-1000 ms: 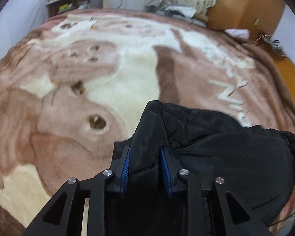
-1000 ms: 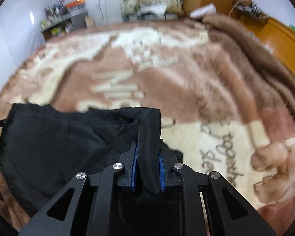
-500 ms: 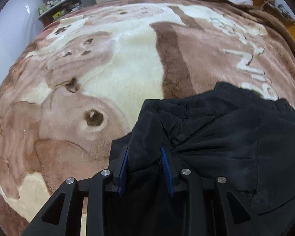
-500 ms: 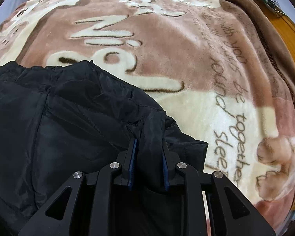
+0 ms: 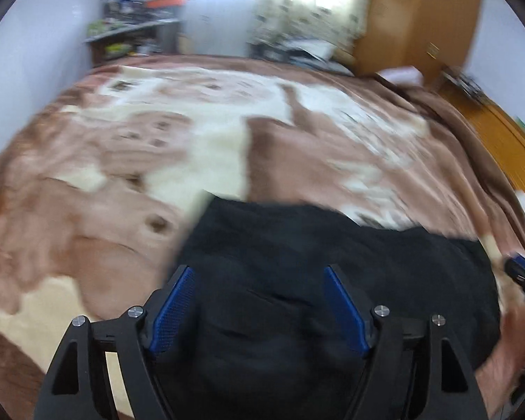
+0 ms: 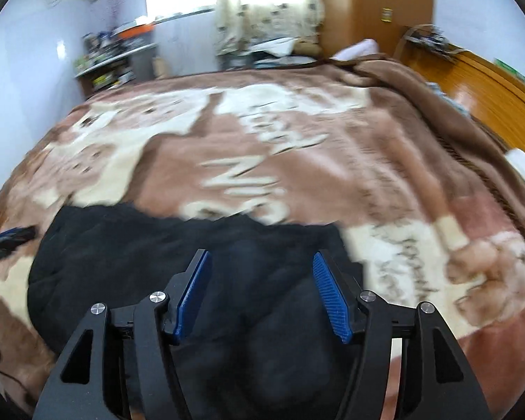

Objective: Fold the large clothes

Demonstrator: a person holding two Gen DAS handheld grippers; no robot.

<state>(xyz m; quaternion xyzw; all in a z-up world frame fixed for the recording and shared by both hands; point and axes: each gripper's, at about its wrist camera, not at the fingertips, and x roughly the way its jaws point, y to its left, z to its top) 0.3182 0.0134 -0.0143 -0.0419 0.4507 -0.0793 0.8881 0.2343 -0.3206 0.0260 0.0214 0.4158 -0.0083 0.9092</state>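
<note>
- Your left gripper (image 5: 259, 301) has just been opening: a second ago its blue pads pinched a fold of the black garment (image 5: 297, 262), and now they stand wide apart with the cloth lying loose below them.
- Your right gripper (image 6: 262, 290) has done the same; its jaws have just spread and nothing is clamped between the pads (image 6: 332, 297).
- The garment now lies flatter on the brown and cream blanket (image 5: 122, 175) than before, a dark heap at the near edge.
- Both views are motion-blurred, so its folds are hard to read, though both cameras seem drawn back and up.
</note>
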